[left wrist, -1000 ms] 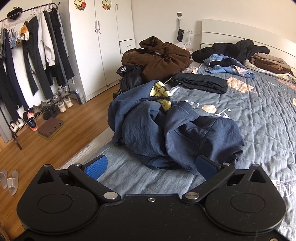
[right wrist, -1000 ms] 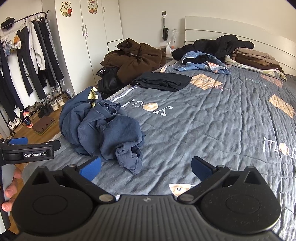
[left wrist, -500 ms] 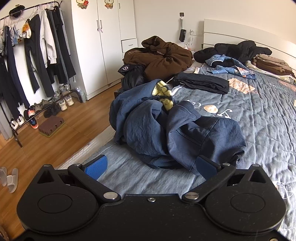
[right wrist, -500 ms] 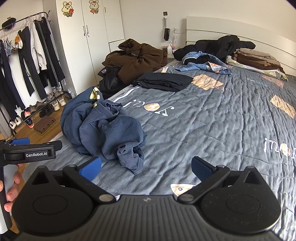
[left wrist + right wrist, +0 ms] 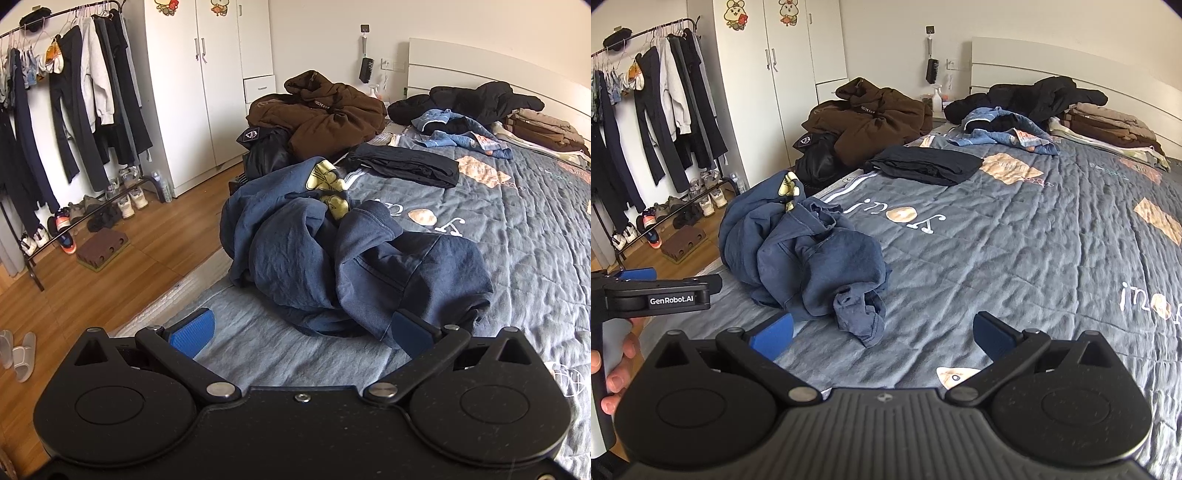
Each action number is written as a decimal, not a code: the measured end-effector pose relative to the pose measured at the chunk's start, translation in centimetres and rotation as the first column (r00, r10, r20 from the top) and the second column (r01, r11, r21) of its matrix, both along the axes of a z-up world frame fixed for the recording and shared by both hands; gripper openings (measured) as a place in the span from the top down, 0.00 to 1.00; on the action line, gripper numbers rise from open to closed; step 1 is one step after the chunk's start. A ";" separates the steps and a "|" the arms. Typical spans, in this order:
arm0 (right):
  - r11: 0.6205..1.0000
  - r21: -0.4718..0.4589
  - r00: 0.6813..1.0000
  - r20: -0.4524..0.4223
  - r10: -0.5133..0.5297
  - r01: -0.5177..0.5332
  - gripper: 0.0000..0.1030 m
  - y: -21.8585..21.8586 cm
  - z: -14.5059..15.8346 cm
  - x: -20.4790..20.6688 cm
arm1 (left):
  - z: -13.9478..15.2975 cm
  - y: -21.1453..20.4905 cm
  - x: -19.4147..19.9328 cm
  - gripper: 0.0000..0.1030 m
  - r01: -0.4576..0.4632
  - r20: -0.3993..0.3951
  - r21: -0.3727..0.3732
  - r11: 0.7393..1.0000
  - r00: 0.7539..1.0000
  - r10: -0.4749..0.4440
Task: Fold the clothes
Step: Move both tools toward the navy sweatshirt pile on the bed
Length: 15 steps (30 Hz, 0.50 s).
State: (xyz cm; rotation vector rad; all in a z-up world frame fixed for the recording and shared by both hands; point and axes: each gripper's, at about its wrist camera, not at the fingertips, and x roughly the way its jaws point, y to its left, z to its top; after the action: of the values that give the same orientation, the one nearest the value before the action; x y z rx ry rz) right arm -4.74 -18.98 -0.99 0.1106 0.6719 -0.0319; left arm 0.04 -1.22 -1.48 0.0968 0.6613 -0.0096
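Note:
A crumpled navy blue hoodie with a yellow print lies in a heap at the near left edge of the bed. My left gripper hovers open just short of the heap, with its right pad close to the fabric and nothing held. In the right wrist view the same hoodie sits ahead and to the left. My right gripper is open over the grey quilt, near a bunched sleeve end. The left gripper body and a hand show at that view's left edge.
Folded black clothes lie further up the bed, and a blue garment and dark jackets are near the headboard. A brown jacket pile sits beside the bed. A clothes rack with shoes stands on the wooden floor at left.
Both grippers have drifted slightly forward and toward the hoodie. The hoodie has not moved, and both grippers stay open.

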 end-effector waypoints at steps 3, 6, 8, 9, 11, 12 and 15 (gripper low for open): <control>1.000 -0.001 1.000 0.002 0.009 -0.009 0.00 0.2 0.1 -0.1 | 0.0 0.1 0.0 0.00 0.001 -0.001 0.000 1.000 1.000 -0.001; 1.000 0.000 1.000 0.002 0.011 -0.011 0.00 0.2 0.2 -0.1 | -0.1 0.0 0.0 0.00 0.004 -0.002 0.003 1.000 1.000 -0.004; 1.000 0.003 1.000 0.001 0.012 -0.012 0.00 0.2 0.1 -0.1 | -0.1 -0.1 0.0 0.00 0.005 0.000 0.007 1.000 1.000 -0.005; 1.000 0.003 1.000 0.000 0.013 -0.013 0.00 0.3 0.1 -0.1 | -0.1 -0.1 0.0 0.00 0.004 0.000 0.008 1.000 1.000 -0.004; 1.000 0.002 1.000 -0.003 0.017 -0.017 0.00 0.4 0.0 -0.1 | 0.0 0.0 0.0 0.00 0.003 0.000 0.004 1.000 1.000 -0.003; 1.000 0.002 1.000 -0.004 0.019 -0.019 0.00 0.4 -0.1 -0.1 | 0.0 0.1 0.0 0.00 0.003 0.001 0.003 1.000 1.000 -0.003; 1.000 0.000 1.000 -0.006 0.025 -0.025 0.00 0.6 -0.2 -0.1 | 0.0 0.1 0.0 0.00 0.002 0.002 0.002 1.000 1.000 -0.002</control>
State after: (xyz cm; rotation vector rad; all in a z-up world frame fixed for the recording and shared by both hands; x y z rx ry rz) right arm -4.87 -18.38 -1.15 0.1019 0.6793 -0.0086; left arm 0.05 -1.11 -1.48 0.0990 0.6591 -0.0110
